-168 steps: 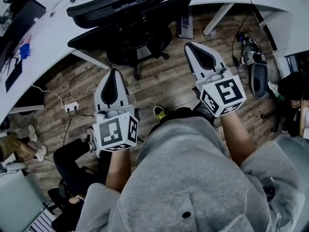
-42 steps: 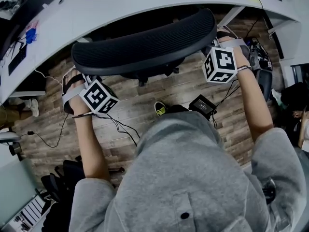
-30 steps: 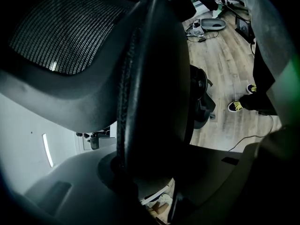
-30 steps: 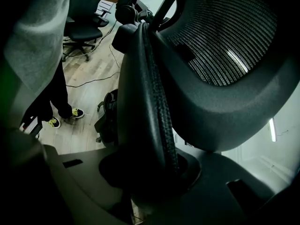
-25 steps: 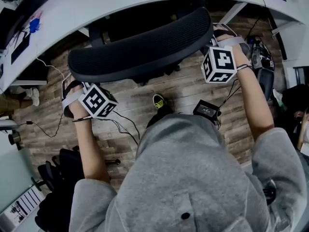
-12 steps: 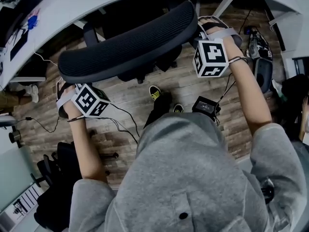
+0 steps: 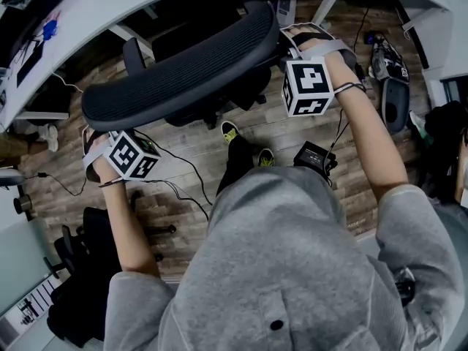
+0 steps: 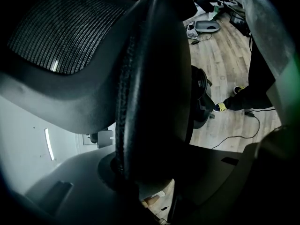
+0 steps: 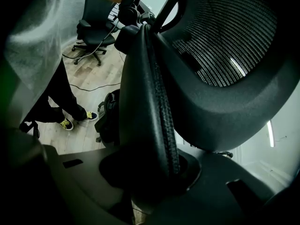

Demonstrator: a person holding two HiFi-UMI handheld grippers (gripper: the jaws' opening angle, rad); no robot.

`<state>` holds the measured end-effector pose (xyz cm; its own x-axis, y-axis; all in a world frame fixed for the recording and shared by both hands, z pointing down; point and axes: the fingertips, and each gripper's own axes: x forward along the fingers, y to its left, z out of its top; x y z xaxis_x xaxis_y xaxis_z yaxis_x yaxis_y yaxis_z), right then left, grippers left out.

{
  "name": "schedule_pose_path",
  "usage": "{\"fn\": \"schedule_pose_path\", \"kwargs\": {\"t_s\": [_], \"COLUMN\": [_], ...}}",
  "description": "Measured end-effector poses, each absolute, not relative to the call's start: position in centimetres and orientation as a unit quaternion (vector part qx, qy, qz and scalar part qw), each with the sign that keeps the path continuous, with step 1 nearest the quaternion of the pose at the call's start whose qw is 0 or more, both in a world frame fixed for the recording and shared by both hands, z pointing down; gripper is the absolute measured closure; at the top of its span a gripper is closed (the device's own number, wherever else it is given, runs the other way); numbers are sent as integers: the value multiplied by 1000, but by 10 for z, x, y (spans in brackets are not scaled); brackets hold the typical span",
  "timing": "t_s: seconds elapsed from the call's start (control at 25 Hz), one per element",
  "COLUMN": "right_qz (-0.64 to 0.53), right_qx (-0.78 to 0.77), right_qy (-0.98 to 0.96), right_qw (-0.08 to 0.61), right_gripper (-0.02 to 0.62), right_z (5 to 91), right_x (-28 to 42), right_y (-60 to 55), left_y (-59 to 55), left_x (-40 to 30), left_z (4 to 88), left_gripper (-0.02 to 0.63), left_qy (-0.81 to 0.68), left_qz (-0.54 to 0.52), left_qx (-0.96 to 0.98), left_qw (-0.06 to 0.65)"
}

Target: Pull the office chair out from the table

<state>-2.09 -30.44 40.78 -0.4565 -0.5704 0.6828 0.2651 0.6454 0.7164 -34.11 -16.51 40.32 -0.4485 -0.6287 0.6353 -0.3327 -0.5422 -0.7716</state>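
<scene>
Pinching the backrest rim of the black mesh office chair (image 7: 183, 72) with the left hand-held gripper (image 7: 93, 134) at 8 o'clock and the right hand-held gripper (image 7: 298, 39) at 2 o'clock.

office chair (image 7: 175, 68): just before the table (image 7: 88, 13)
left gripper (image 7: 95, 134): on the backrest's left edge
right gripper (image 7: 292, 39): on its right edge
</scene>
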Motion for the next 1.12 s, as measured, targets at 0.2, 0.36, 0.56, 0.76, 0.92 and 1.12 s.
{"fn": "schedule_pose_path", "kwargs": {"t_s": [0.2,0.36,0.56,0.76,0.92,1.12], "right_qz": [-414,-415,-415,-415,-412,-408], "right_qx": [100,95,94,94,97,104], "right_qy": [-749,-749,-749,-748,-747,-744], "right_qw": [508,508,508,510,513,518], "right_gripper": [469,469,469,469,471,471], "right_z": [408,409,408,408,409,409], "right_x": [-11,-6,-2,3,3,4], "right_y": [-284,-268,-252,-238,-230,-221], "left_y": [-140,-124,-106,-92,-88,-84], "left_x": [-330,-324,-319,-314,-316,-318], "left_z": [404,405,404,405,405,406], "left_gripper": [441,442,441,442,442,442], "left_qy": [468,469,472,474,472,468], "left_qz": [-713,-713,-713,-710,-709,-707], "left_qx": [-512,-511,-510,-512,-514,-519], "left_qw": [101,99,95,99,102,109]}}
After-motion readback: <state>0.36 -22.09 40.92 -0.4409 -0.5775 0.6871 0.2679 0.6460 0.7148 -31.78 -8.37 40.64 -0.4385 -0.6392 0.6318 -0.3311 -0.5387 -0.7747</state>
